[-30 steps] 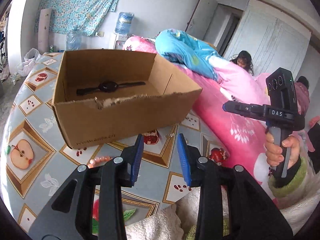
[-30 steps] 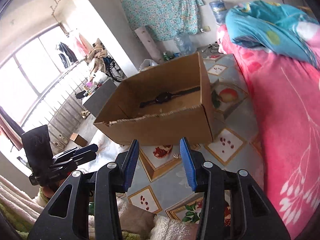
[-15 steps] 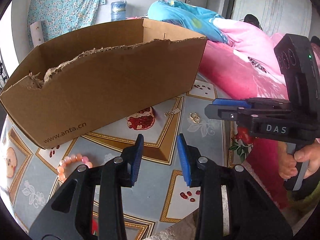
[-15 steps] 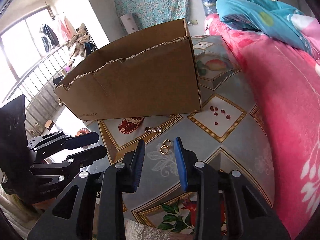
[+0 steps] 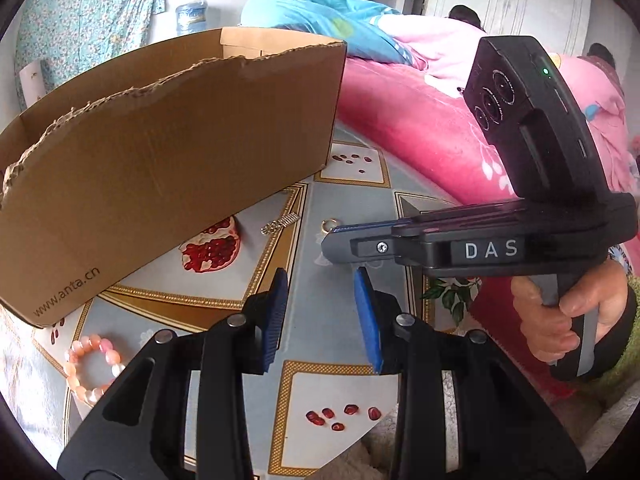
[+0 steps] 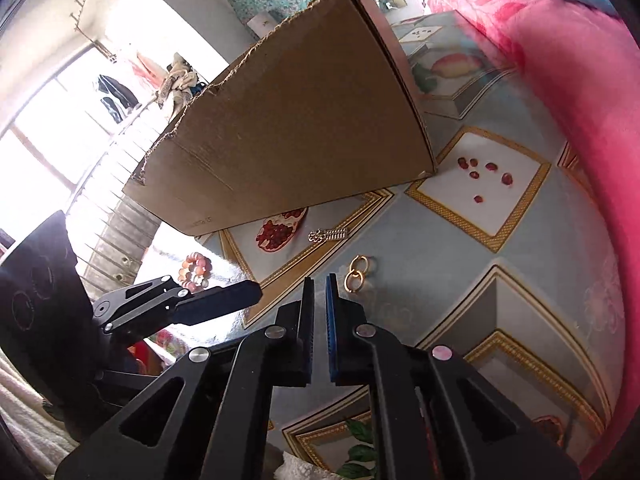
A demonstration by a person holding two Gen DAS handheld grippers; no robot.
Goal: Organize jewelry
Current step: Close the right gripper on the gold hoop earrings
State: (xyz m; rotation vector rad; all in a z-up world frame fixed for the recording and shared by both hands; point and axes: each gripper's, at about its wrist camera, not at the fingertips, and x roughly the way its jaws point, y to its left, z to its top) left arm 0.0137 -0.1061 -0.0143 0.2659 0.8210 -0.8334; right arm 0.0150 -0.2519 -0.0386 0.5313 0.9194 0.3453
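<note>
A pair of linked gold rings lies on the fruit-patterned cloth just right of my right gripper. Its jaws are closing and stand all but together, with nothing between them. A small silver clip lies further off, by the brown cardboard box. In the left wrist view my left gripper hangs open and empty above the cloth. The right gripper reaches in from the right, its tip beside the gold rings and near the silver clip. A pink bead bracelet lies at the left.
The cardboard box has a torn top edge that hides its inside. A pink blanket borders the cloth on the right. A hand grips the right tool's handle. The left gripper shows at the left.
Both grippers have come down close to the cloth, and the box's inside has dropped out of sight. The right jaws went from open to nearly together beside the gold rings.
</note>
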